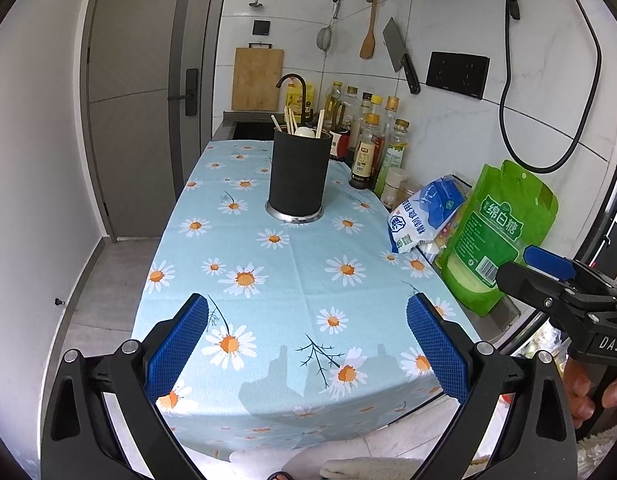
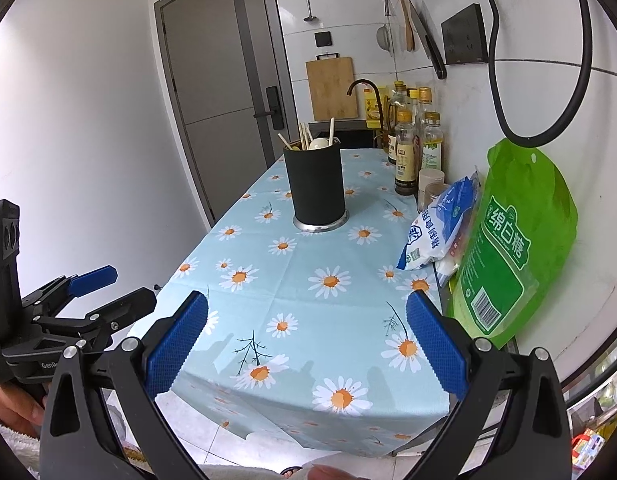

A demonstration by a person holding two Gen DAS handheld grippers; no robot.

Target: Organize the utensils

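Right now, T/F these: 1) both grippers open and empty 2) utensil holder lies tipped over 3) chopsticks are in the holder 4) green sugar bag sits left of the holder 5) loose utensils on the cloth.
1) True: the left gripper and the right gripper are open, nothing between the jaws.
2) False: the black utensil holder stands upright on the daisy tablecloth.
3) True: chopsticks and a white spoon stick out.
4) False: the green sugar bag leans by the right wall.
5) False: none visible on the cloth.

Matt black holder (image 1: pixel 300 172) on shiny metal base, wooden chopsticks (image 1: pixel 291 120), printed cloth (image 1: pixel 292 280).
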